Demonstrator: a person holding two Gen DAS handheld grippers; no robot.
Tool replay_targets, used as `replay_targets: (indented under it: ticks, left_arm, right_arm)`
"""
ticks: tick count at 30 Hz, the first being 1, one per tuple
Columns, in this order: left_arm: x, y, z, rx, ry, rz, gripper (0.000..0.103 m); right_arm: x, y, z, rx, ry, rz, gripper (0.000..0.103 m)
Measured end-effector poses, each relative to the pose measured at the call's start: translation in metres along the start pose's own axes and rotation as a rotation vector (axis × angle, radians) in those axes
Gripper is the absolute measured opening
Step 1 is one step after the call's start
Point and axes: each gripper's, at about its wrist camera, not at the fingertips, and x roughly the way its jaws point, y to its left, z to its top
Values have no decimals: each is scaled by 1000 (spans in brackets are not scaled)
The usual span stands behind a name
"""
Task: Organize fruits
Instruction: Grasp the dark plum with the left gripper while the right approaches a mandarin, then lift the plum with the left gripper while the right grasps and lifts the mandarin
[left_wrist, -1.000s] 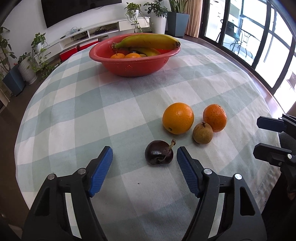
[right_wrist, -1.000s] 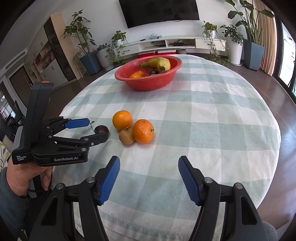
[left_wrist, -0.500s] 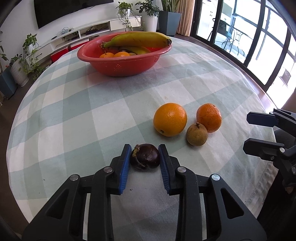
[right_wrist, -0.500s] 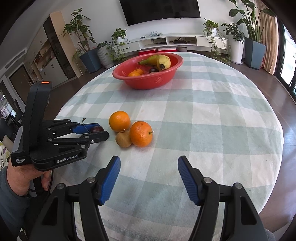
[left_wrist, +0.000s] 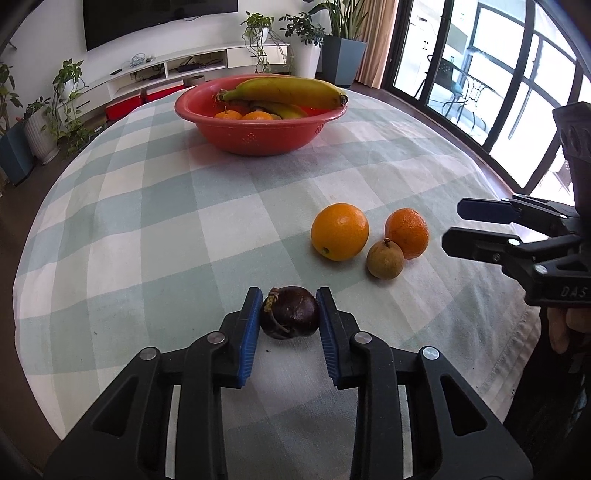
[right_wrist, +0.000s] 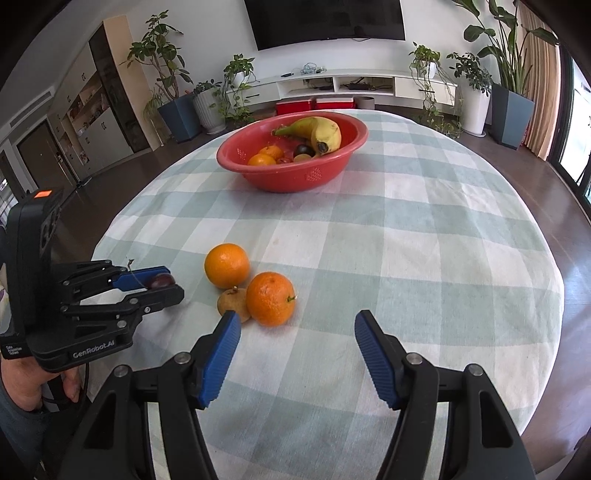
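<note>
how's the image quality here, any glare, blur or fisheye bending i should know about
Left wrist view: sharp, windows blown out bright, table edge bowed by the fisheye, soft red glow under the bowl. Right wrist view: sharp too, dark corners, floor shows window glare, fruit shadows faint.

Each camera sits just behind its own claw, tilted down across the table (left_wrist: 155, 206): the left view looks close over its blue fingers (left_wrist: 248, 334), the right from farther back, both sharing the loose fruit and the red bowl (right_wrist: 295, 173) ahead.
</note>
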Motion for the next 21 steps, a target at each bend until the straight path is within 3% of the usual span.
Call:
replay_targets:
  ticks: [13, 21]
  left_arm:
    - [-3, 1, -8, -14, -17, -28, 28]
    - [-1, 4, -10, -24, -21, -34, 28]
  right_arm:
    - [35, 12, 18, -56, 73, 2, 55]
    - [36, 9, 19, -68, 86, -1, 50]
